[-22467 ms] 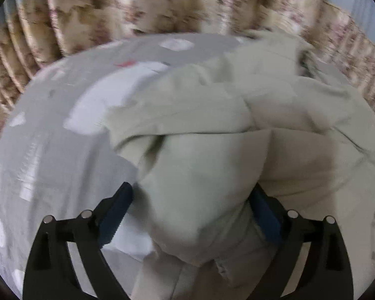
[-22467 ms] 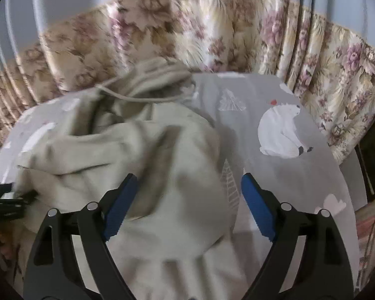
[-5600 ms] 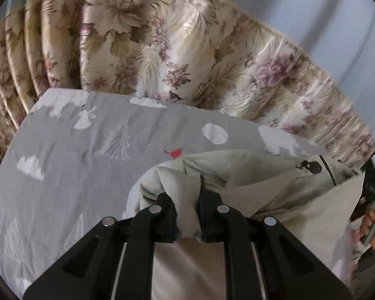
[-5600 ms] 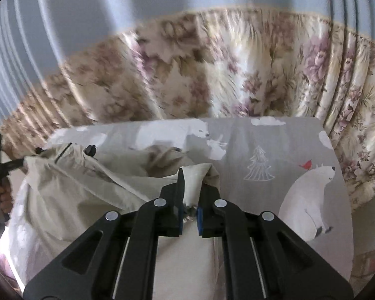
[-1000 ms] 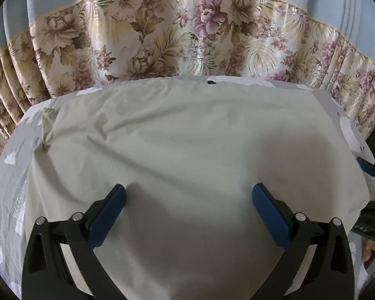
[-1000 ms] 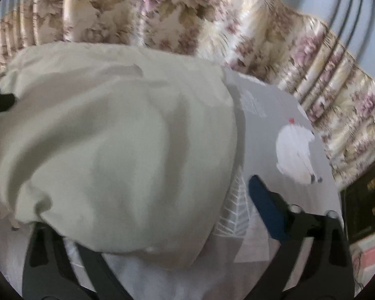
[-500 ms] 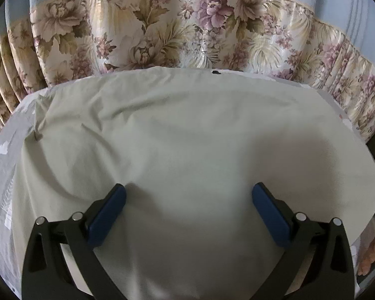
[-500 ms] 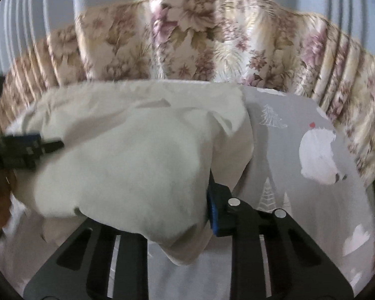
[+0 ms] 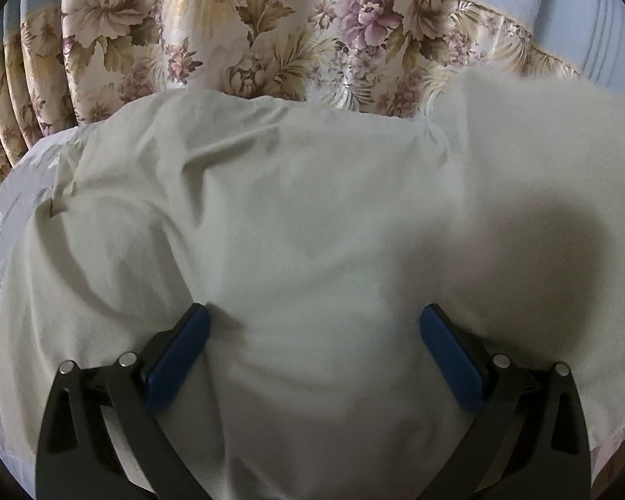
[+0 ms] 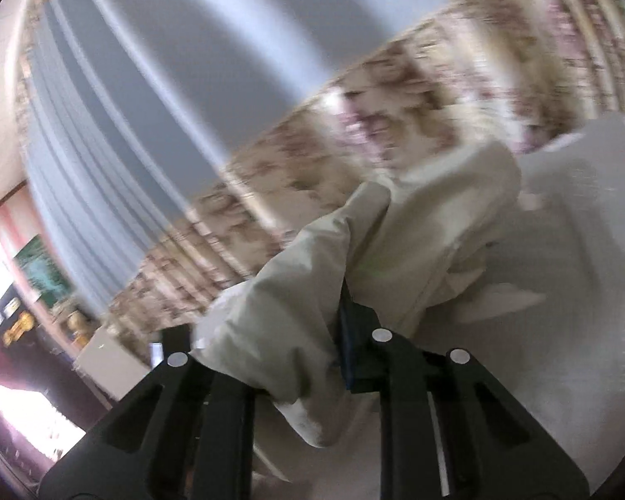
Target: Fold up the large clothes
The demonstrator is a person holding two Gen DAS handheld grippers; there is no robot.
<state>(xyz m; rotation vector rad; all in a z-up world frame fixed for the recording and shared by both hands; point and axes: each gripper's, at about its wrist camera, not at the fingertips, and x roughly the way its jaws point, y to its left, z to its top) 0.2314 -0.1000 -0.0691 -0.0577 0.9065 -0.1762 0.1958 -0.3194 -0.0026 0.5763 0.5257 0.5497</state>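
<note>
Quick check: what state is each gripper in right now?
Left gripper: open, jaws wide over the pale garment, not pinching it.
Right gripper: closing on a fold of the garment.

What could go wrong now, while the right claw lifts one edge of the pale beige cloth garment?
The right claw is closing on only a bunched fold of the pale beige cloth garment, so it may slip. The left claw stands open, pinning nothing, so the lift could drag the whole garment askew.
</note>
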